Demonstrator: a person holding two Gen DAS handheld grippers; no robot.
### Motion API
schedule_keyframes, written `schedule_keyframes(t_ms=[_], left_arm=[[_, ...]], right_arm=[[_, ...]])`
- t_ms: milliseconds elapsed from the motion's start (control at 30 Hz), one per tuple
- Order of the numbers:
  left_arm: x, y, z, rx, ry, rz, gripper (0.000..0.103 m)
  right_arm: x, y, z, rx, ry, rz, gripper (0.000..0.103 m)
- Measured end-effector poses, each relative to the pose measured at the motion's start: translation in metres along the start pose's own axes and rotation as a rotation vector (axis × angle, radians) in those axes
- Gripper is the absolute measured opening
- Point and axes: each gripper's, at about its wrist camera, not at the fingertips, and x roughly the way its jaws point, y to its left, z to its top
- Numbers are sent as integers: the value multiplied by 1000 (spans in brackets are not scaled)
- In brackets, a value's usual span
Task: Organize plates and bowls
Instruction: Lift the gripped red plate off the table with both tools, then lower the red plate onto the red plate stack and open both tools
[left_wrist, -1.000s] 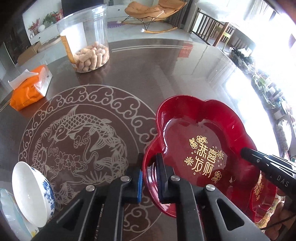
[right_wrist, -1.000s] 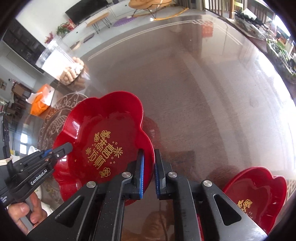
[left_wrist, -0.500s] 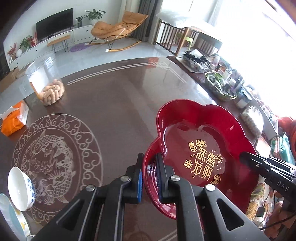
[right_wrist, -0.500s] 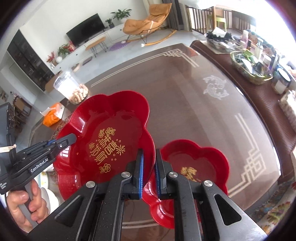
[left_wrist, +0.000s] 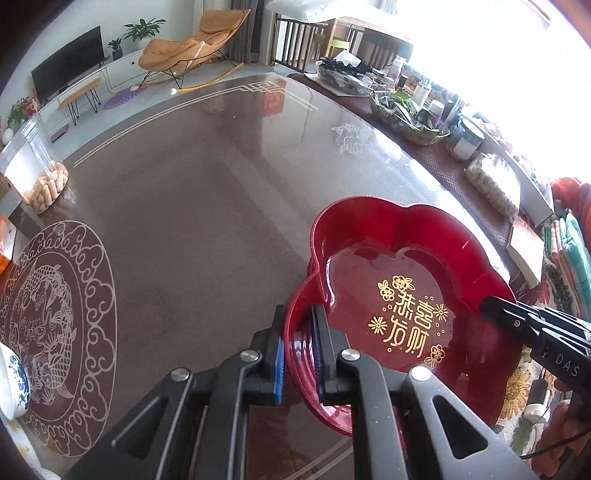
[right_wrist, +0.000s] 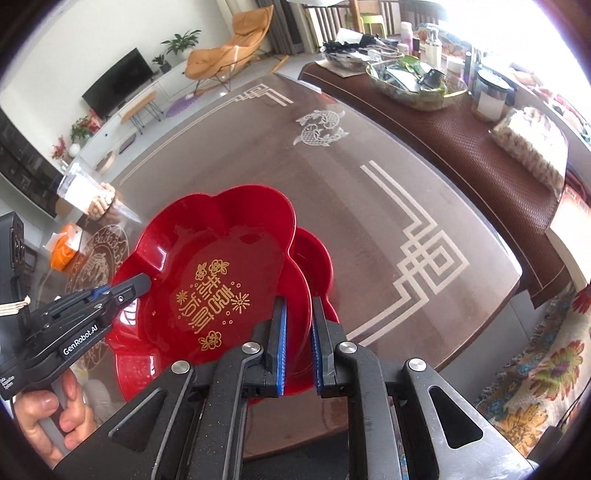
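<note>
Red plate (right_wrist: 207, 280), clamped by both grippers (left_wrist: 299, 350) (right_wrist: 298, 343), hovers over smaller red plate (right_wrist: 314, 258), lower centre; needs lowering in.

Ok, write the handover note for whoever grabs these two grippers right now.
Left gripper: shut on the rim of the large red plate.
Right gripper: shut on the opposite rim of the same plate; both carry it above the table.
Smaller red plate: on the table, largely hidden beneath the large one.
White bowl: at the table's near left edge, untouched.
Done: large plate lifted and brought over the smaller one.
Left: probably set it down there, release, then deal with the bowl.
</note>
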Motion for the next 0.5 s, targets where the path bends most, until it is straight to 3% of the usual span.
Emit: schedule_keyframes(t_ms=[500], left_arm=[[23, -10, -8, 71, 12, 47, 14]], right_arm=[[12, -8, -18, 6, -21, -56, 16]])
